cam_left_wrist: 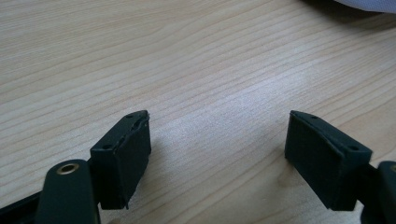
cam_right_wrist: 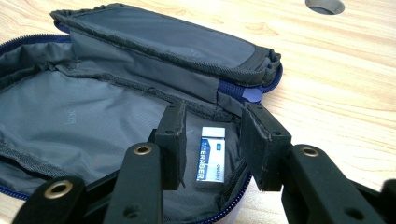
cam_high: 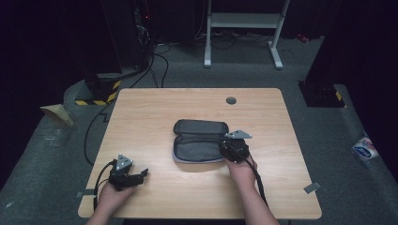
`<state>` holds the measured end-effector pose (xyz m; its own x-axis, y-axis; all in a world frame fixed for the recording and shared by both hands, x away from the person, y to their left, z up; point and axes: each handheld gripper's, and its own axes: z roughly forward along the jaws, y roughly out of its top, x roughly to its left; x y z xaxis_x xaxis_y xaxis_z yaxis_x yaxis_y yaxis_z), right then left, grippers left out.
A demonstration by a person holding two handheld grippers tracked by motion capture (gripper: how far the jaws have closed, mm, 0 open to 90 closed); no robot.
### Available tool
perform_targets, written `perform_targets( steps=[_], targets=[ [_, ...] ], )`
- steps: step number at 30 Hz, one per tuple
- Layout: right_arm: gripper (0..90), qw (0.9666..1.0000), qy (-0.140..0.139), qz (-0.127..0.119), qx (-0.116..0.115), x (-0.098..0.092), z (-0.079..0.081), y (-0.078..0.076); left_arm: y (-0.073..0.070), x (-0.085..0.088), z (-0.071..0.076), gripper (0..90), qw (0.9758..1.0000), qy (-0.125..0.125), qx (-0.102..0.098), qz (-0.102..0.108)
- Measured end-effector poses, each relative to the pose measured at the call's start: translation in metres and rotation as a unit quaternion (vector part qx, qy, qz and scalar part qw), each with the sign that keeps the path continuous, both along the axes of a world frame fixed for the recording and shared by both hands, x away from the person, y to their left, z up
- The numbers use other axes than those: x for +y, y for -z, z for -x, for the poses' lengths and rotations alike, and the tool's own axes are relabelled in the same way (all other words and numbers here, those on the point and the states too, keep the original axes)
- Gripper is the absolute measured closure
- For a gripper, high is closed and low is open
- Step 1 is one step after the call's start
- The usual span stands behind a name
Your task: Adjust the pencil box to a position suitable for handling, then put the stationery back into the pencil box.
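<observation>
A dark grey pencil case [cam_high: 199,140] lies unzipped and spread open in the middle of the wooden table [cam_high: 164,103]. My right gripper [cam_high: 234,147] hangs over the case's right end, pointing into it. In the right gripper view the jaws of the right gripper [cam_right_wrist: 212,114] stand apart above a white eraser [cam_right_wrist: 210,156] that lies on the grey lining [cam_right_wrist: 70,116]; the pads do not touch it. My left gripper [cam_high: 141,174] rests near the table's front left, open, and in its own view the left gripper [cam_left_wrist: 219,121] has nothing but bare wood between its jaws.
A grey cable hole [cam_high: 231,100] sits near the table's far edge. Behind the table stand a white desk frame [cam_high: 244,21] and a yellow-and-black striped base [cam_high: 101,93] with cables on the floor. A packet [cam_high: 366,149] lies on the floor at right.
</observation>
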<state>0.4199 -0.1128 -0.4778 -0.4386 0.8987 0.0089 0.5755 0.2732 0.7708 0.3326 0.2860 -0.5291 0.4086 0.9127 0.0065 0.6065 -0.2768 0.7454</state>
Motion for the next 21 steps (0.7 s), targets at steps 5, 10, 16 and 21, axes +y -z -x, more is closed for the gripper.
perform_targets(
  steps=[5,10,16,21],
  targets=[
    [60.5,1.0,-0.001,-0.001,-0.002,-0.001,0.001,-0.002,0.0,0.0,0.0,22.8,1.0,-0.001,0.0,0.0],
    [59.6,1.0,-0.005,-0.003,-0.004,-0.003,0.004,-0.004,0.0,0.0,0.0,22.8,1.0,-0.001,0.0,0.0],
    [58.0,0.9999,-0.007,-0.005,-0.009,-0.009,0.008,-0.006,0.0,0.0,0.0,22.9,1.0,-0.001,0.0,-0.002],
    [55.5,0.9999,-0.003,-0.009,-0.013,-0.02,0.014,-0.005,0.0,0.0,0.001,22.9,1.0,-0.002,-0.001,-0.003]
  ],
)
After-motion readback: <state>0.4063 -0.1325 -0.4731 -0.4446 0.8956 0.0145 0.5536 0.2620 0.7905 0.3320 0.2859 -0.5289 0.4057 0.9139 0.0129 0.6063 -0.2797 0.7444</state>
